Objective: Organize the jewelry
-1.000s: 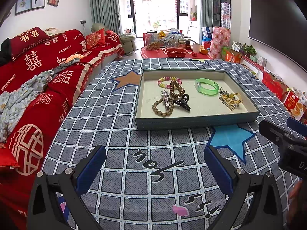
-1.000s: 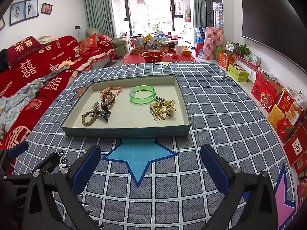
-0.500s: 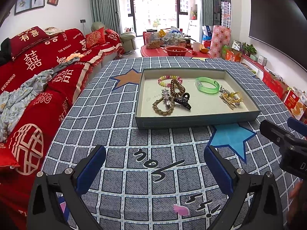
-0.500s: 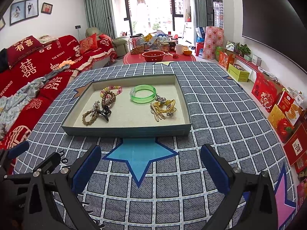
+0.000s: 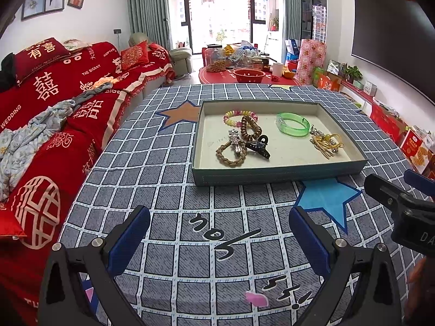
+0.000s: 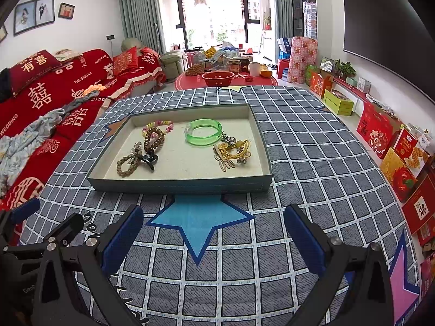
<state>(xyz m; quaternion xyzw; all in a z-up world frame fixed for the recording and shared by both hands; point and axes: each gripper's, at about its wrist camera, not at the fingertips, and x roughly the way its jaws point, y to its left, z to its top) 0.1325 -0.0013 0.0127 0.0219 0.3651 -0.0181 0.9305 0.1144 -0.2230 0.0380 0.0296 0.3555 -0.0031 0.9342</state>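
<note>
A shallow grey-green box (image 5: 272, 175) (image 6: 179, 186) lies on the checked cloth. In it lie a green bangle (image 5: 293, 124) (image 6: 203, 132), a pastel bead bracelet (image 5: 239, 114) (image 6: 159, 125), a brown coil tie (image 5: 250, 127) (image 6: 153, 138), a braided brown band (image 5: 229, 156) (image 6: 126, 165), a black claw clip (image 5: 258, 146) (image 6: 148, 159), a silver clip (image 5: 235, 140) and gold pieces (image 5: 326, 142) (image 6: 232, 150). My left gripper (image 5: 218, 240) is open and empty, short of the box. My right gripper (image 6: 213, 237) is open and empty, above the blue star.
A red-covered sofa (image 5: 40, 125) runs along the left edge of the cloth-covered surface (image 5: 152, 163). Red gift boxes (image 6: 394, 163) line the floor on the right. A red mat with jars and a bowl (image 6: 217, 77) lies beyond the far edge. The right gripper shows at the left wrist view's right edge (image 5: 391, 198).
Both grippers have drifted very slightly; the box sits a touch lower in the views. Nothing was taken hold of or let go.
</note>
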